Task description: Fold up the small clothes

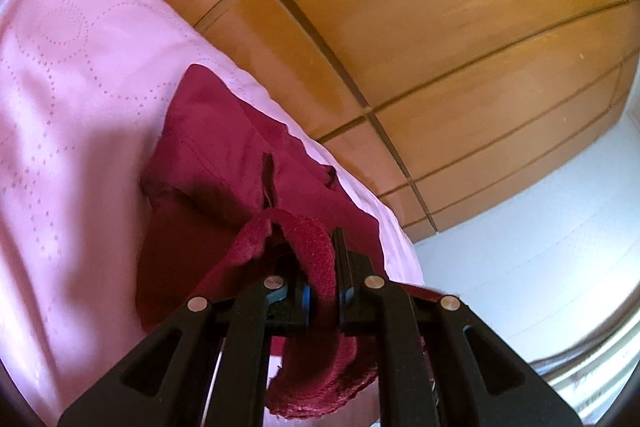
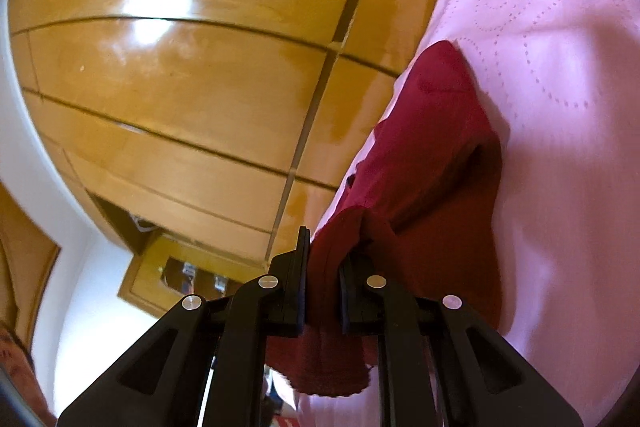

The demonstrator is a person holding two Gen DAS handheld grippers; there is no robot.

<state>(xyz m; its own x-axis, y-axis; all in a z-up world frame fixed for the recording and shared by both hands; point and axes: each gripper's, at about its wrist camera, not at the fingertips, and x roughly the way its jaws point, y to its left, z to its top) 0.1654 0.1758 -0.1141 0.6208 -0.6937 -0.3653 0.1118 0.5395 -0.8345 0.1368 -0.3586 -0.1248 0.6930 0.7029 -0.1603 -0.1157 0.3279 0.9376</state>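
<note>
**Both grippers clamped on the red garment's near edge**

Left gripper [image 1: 322, 291] has its jaws pinched on a fuzzy bunched hem of the dark red garment [image 1: 224, 163]; right gripper [image 2: 324, 301] is closed on another stretch of that edge, cloth hanging below the jaws in both views.

Beyond the grippers, we see the garment running away from us, mostly lying on the pink quilted bed cover [image 1: 72, 75], close to its edge. Past that, a glossy wooden wardrobe [image 2: 168, 99].

Our read on handling: light, soft, no stiffness, sags wherever unsupported. Textured, so slip risk looks low. We'd hold at hems or corners, spread apart, keeping the edge taut.
</note>
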